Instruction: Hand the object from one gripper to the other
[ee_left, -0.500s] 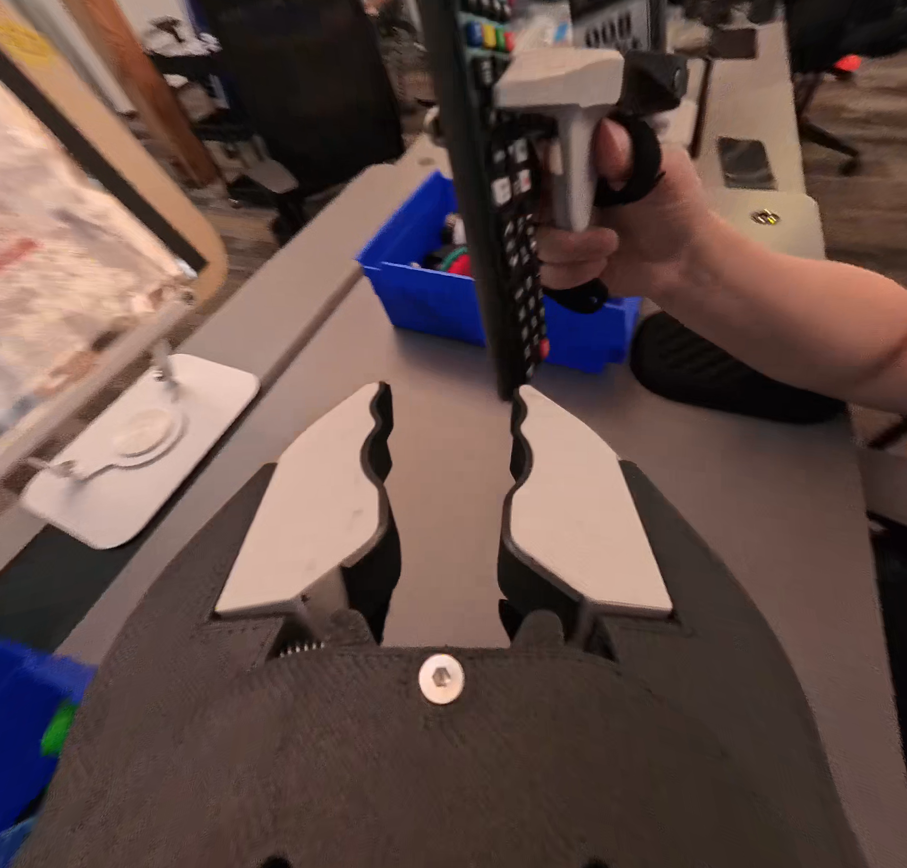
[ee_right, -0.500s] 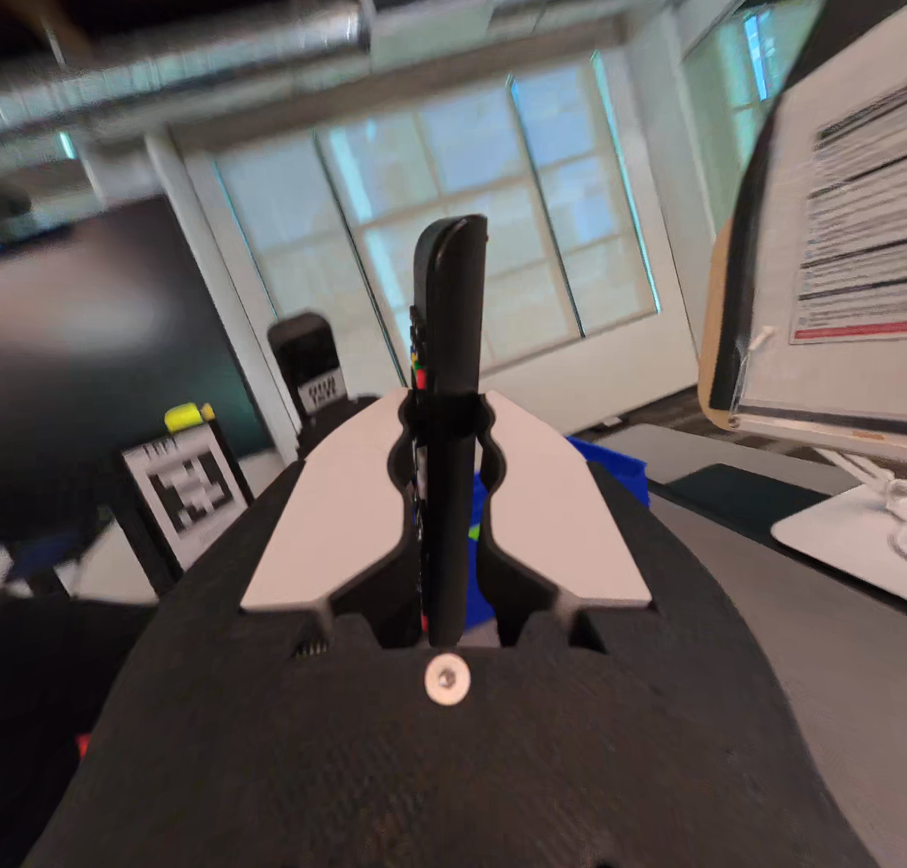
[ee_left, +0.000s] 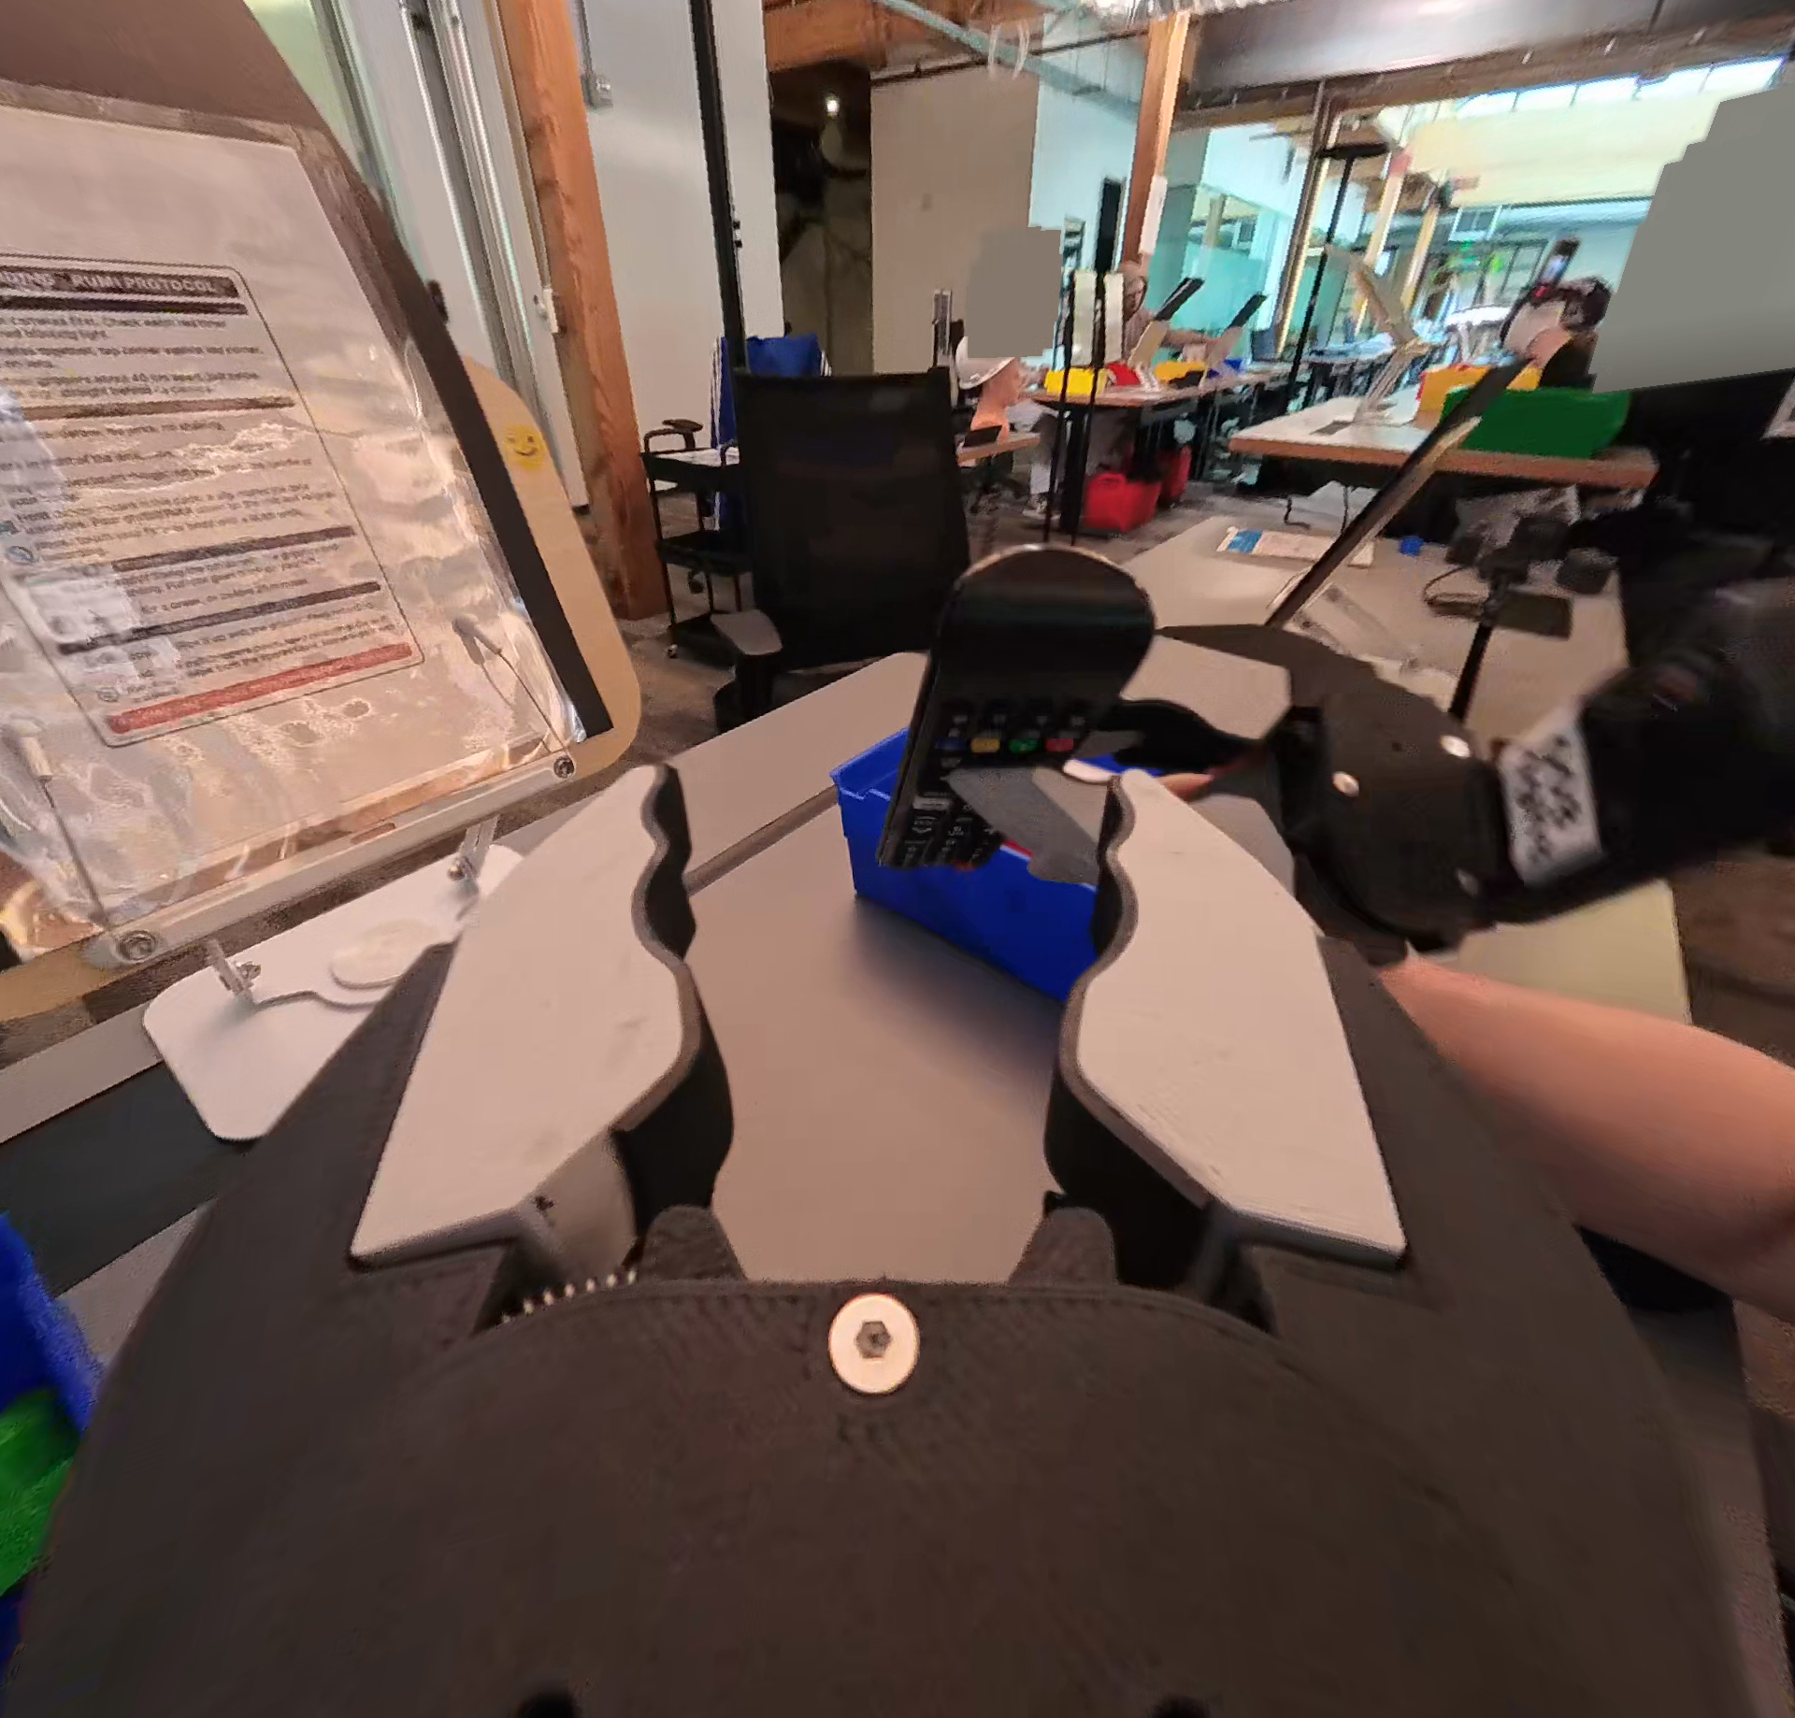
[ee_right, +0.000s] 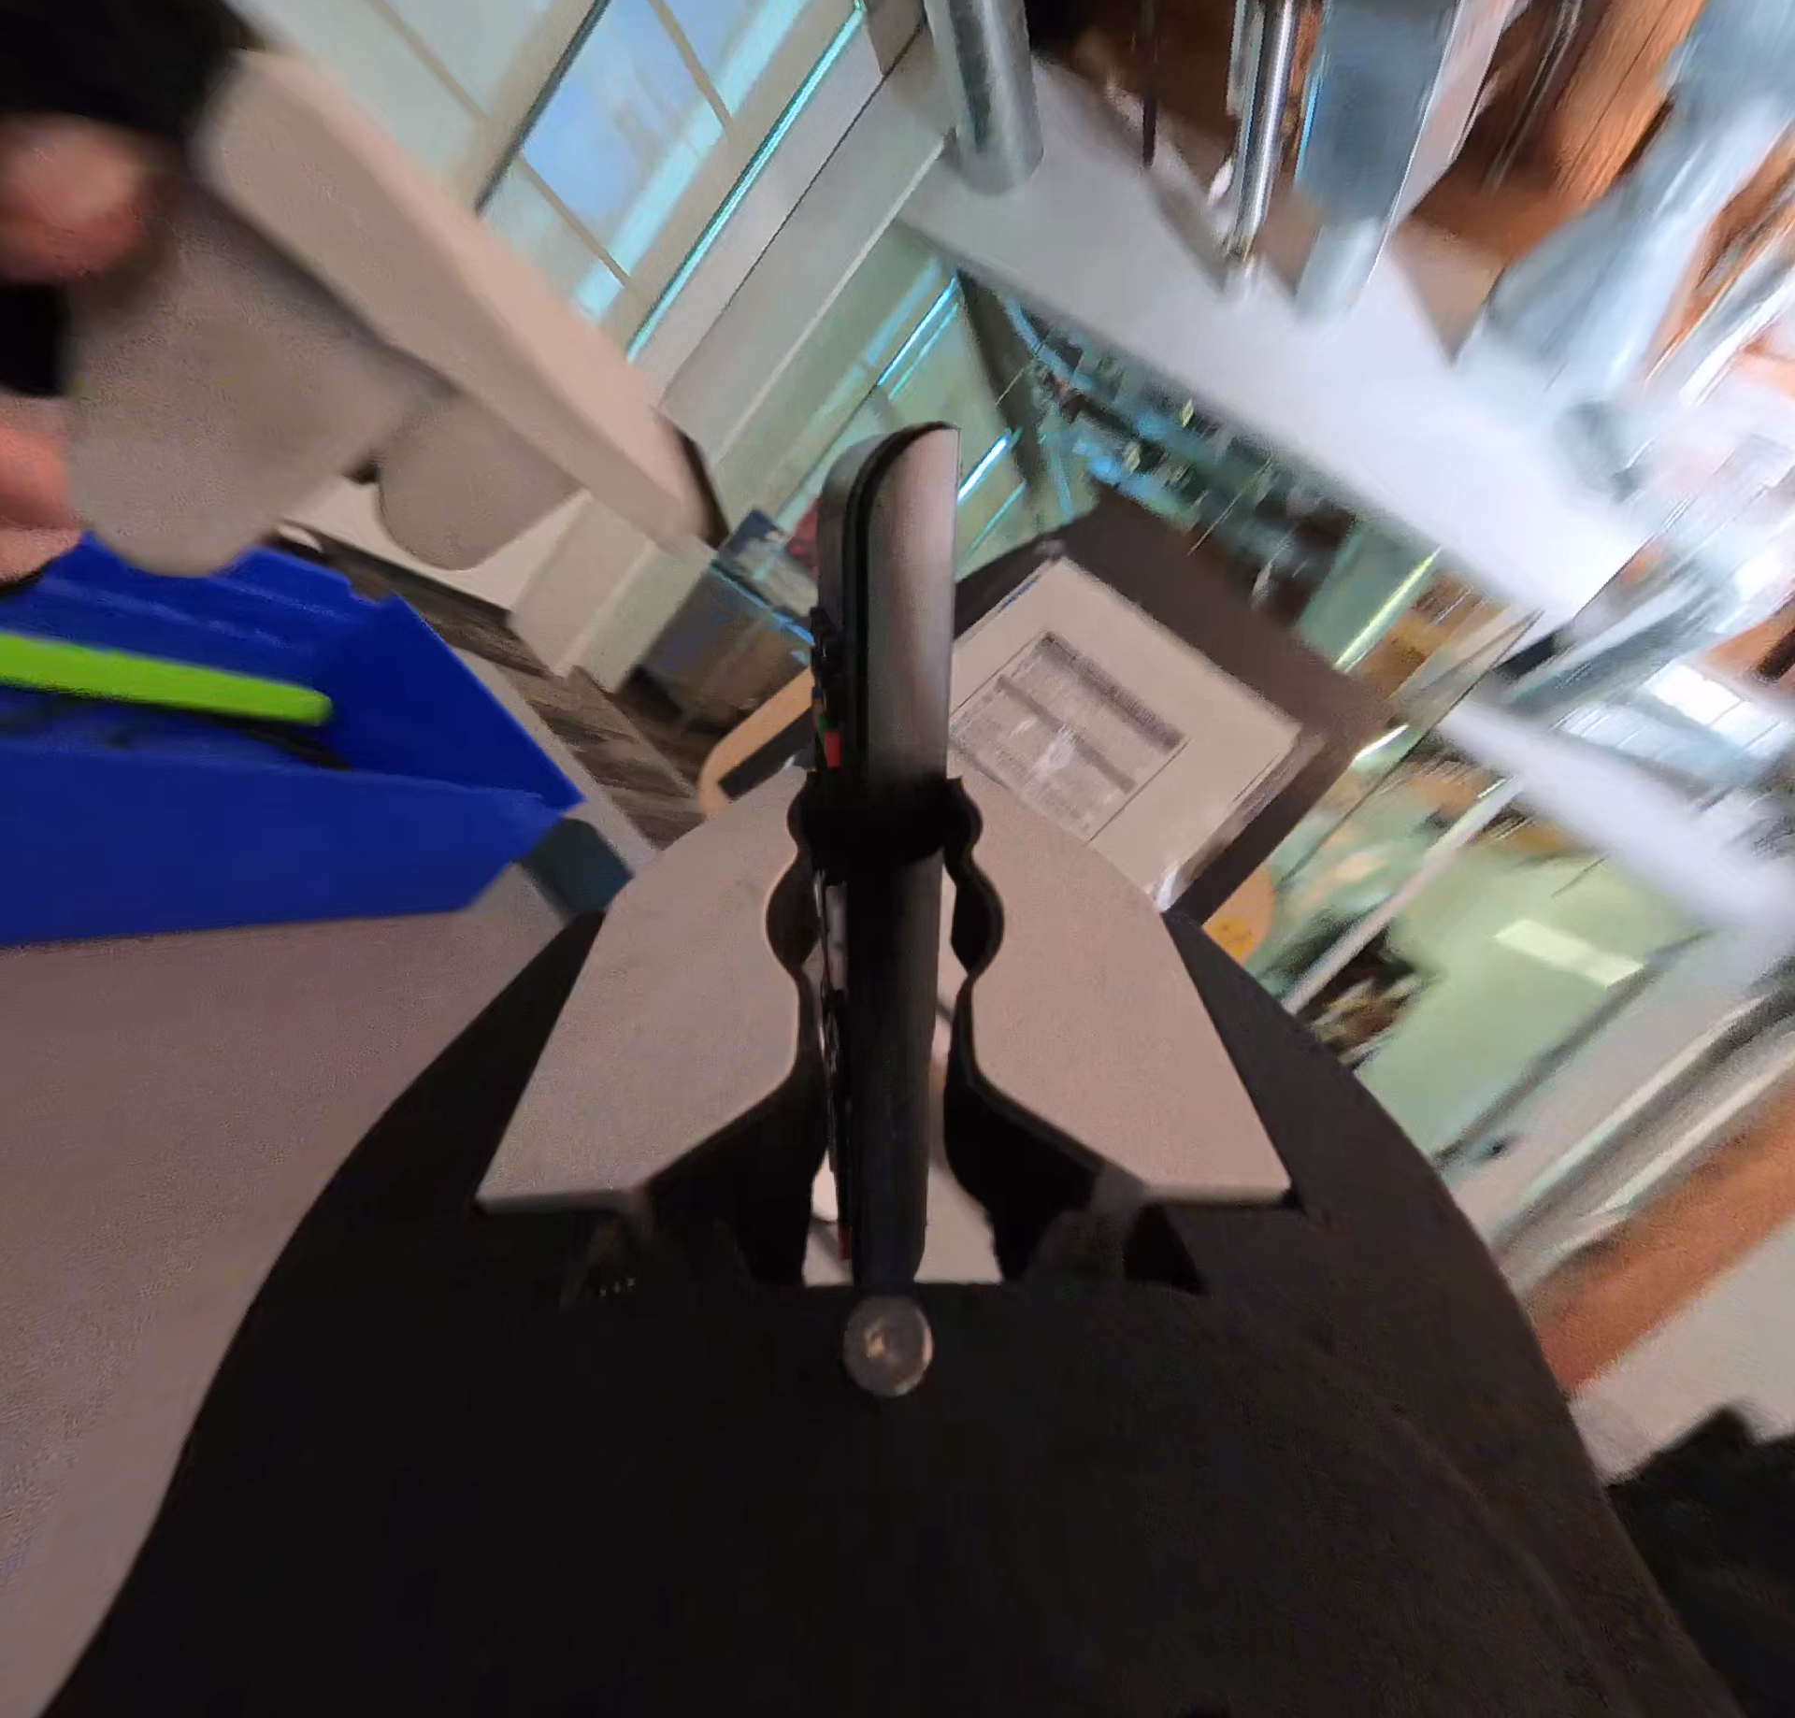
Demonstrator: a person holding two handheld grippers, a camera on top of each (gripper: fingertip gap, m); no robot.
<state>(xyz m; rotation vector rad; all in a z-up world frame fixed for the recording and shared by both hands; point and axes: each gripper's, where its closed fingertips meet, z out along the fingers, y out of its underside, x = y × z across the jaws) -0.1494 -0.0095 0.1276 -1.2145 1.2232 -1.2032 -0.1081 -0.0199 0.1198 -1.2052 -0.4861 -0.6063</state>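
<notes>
Right gripper [ee_right: 879,826] is clamped on the remote [ee_right: 889,700]: both fingers pinch its narrow edges at about mid-length, one rounded end sticks out well past the fingertips, the other end runs back between the fingers toward the palm screw. Button face points to the left finger's side, coloured keys just visible along that edge. Right wrist view is heavily motion-blurred. Left gripper [ee_left: 889,826] has its fingers wide apart with nothing between them, only bare grey table [ee_left: 874,1089] in the gap. In the left wrist view the remote [ee_left: 1010,700] hangs in the air ahead of the left fingertips, nearer the right finger's tip, tilted with the rounded end up and the button face toward the camera; not touching either left finger. Blue bin [ee_left: 971,894] sits on the table just beyond the left fingertips, behind and under the remote. Document stand [ee_left: 243,525] is off to the left finger's outer side.
</notes>
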